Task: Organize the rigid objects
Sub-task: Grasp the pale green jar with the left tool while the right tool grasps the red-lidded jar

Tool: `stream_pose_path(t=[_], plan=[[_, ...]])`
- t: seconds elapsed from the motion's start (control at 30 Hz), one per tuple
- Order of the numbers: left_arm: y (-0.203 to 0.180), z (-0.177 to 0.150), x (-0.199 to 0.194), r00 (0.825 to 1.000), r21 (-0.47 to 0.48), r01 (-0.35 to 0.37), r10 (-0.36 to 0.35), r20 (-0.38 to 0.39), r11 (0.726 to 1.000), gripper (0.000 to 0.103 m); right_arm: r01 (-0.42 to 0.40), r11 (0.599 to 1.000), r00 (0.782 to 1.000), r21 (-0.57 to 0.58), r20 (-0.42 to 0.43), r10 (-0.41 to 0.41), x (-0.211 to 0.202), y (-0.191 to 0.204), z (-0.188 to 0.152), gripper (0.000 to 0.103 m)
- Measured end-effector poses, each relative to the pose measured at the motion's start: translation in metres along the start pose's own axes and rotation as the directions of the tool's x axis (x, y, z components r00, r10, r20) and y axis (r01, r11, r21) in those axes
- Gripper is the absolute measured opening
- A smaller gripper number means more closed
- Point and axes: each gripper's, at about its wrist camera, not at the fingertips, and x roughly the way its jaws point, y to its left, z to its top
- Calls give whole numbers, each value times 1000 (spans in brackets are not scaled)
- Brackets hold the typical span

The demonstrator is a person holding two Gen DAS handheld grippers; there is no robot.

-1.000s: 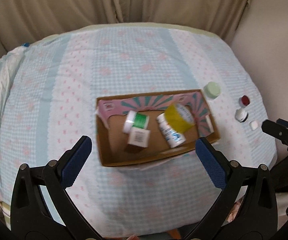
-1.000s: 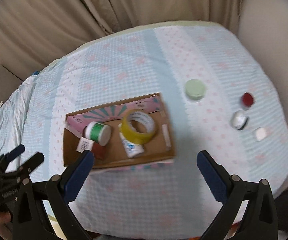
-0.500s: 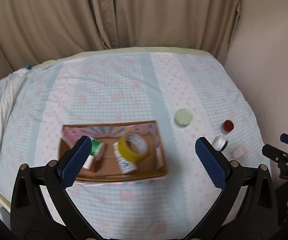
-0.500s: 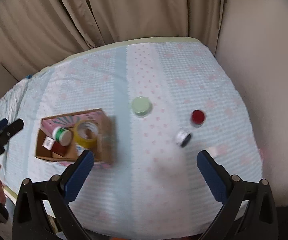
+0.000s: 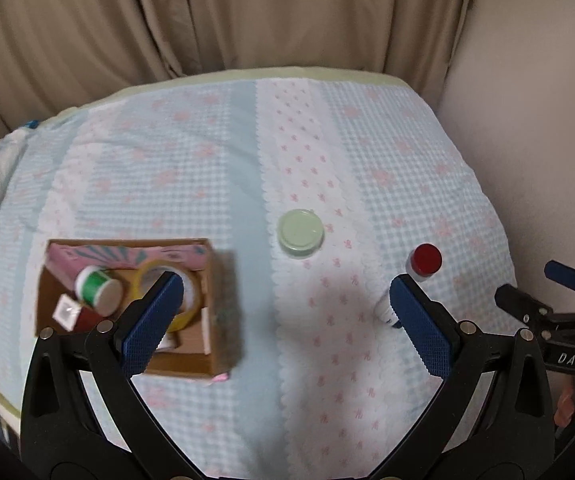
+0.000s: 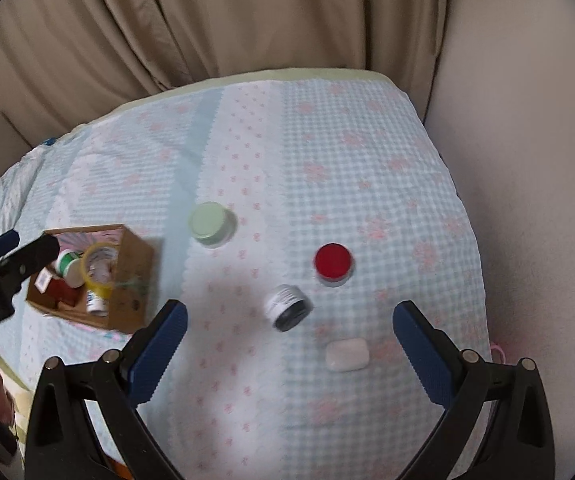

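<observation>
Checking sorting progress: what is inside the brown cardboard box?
Inside the brown cardboard box: yellow tape roll, green-labelled white bottle, white-and-blue bottle, dark red item. The floor beneath them is hidden.

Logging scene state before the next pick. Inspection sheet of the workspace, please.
Surface: bed with blue-and-pink patterned quilt.
Job's things: cardboard box at left holds green-labelled bottle, yellow tape roll, other small items. Loose on quilt: pale green lidded jar, red-capped jar, small black-capped jar on its side, white rounded block.
Clutter: nothing seen.
Grippers: left gripper open, empty; right gripper open, empty, above the black-capped jar and white block.
Cables: nothing seen.
Surroundings: beige curtain behind, plain wall at right.
</observation>
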Motion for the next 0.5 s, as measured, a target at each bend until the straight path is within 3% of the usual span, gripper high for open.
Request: stream_pose_path(t=[0.4,0.5], plan=[[-24,-16,157,1000,25,-26,26,-11,999,103,74,996,997,41,7,-74,113,-42,3,102],[-24,-18,194,998,53,-64,65,-15,997,102,79,996,997,49,3,-79,145,-45,2,100]])
